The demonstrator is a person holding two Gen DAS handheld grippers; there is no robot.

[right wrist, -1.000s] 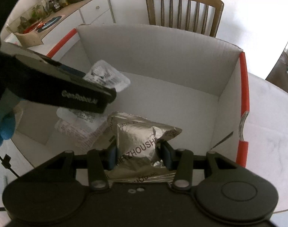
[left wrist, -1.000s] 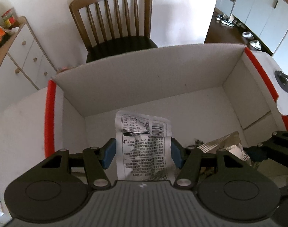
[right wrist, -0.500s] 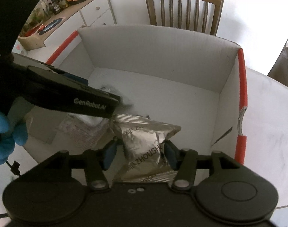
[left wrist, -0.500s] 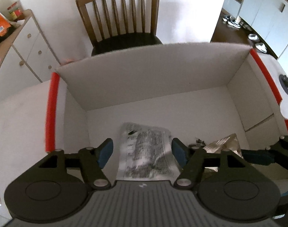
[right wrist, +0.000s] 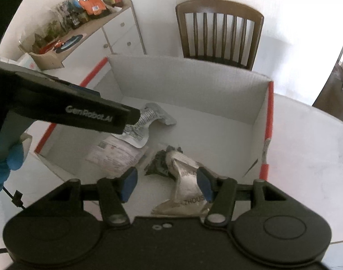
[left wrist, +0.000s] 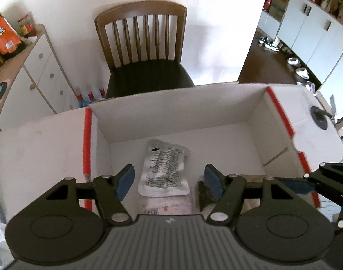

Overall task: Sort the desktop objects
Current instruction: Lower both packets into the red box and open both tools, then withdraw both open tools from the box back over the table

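Both tongs hang spread and empty: left gripper above the printed white packet, right gripper, jaws just widened, above the silver packet.

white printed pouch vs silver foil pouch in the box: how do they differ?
1. The white printed pouch is pale with dense black text; the silver foil pouch is metallic with large lettering.
2. The white pouch lies fairly flat; the foil pouch is crumpled and puffed.
3. The white pouch lies below the open left gripper; the foil one below the open right gripper.

Shared: both lie loose on the floor of the cardboard box, unheld.
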